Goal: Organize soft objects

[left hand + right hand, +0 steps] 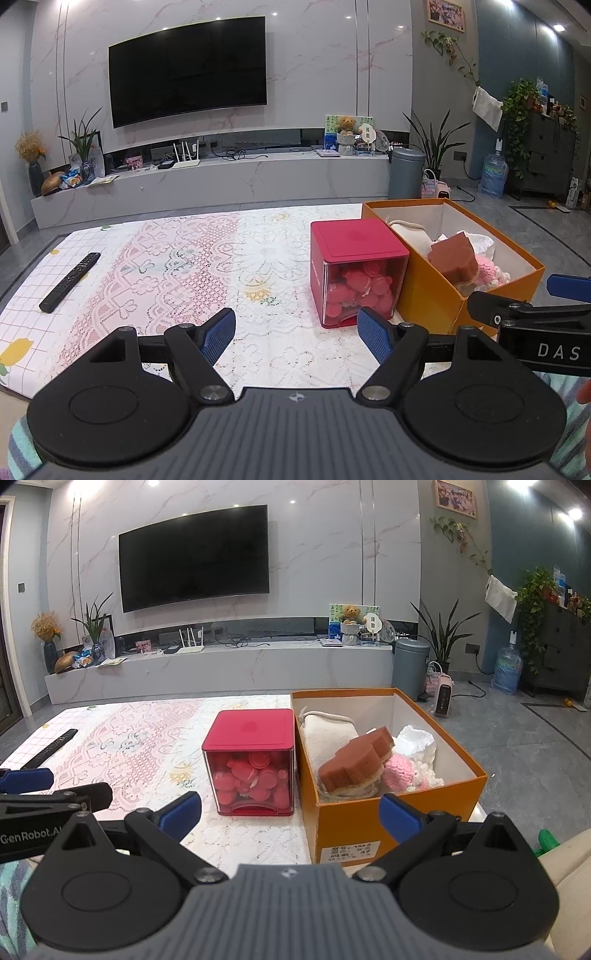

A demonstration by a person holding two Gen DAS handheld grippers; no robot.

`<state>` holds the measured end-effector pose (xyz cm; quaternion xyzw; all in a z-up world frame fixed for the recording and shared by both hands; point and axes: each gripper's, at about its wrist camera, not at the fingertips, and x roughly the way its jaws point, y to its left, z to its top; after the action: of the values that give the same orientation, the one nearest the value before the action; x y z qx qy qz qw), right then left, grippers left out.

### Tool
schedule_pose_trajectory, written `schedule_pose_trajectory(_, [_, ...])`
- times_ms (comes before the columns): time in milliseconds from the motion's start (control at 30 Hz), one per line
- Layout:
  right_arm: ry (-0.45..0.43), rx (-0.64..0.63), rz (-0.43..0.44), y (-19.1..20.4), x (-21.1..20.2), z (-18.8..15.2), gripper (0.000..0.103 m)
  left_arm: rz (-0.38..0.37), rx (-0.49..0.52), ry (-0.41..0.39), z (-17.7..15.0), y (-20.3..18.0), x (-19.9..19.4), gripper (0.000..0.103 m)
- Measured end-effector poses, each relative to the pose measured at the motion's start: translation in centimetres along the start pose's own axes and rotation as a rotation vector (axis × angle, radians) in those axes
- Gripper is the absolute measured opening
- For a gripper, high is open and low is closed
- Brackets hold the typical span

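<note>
An orange cardboard box (391,827) stands open on the lace-covered table; it also shows in the left wrist view (428,295). Inside lie a brown flower-shaped sponge (354,762), a cream cloth pouch (328,731), a pink knitted piece (400,770) and a white soft item (415,740). A red-lidded clear box (251,764) of pink soft pieces stands against its left side. My right gripper (291,816) is open and empty, just in front of both boxes. My left gripper (297,332) is open and empty, left of the red box (356,271).
A black remote (70,282) lies at the table's left. The tablecloth (207,266) covers the table. Behind are a TV (188,70) on the wall, a low TV bench, a grey bin (405,171) and potted plants. A cream sofa edge (569,864) is at lower right.
</note>
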<state>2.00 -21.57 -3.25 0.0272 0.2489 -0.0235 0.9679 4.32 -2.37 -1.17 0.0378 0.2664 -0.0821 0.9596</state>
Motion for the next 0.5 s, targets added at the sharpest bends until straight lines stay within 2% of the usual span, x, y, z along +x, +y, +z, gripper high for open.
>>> schedule_pose_trajectory(500, [0.003, -0.021, 0.005, 0.53, -0.05, 0.00, 0.100, 0.001, -0.004, 0.002, -0.02, 0.04, -0.06, 0.088])
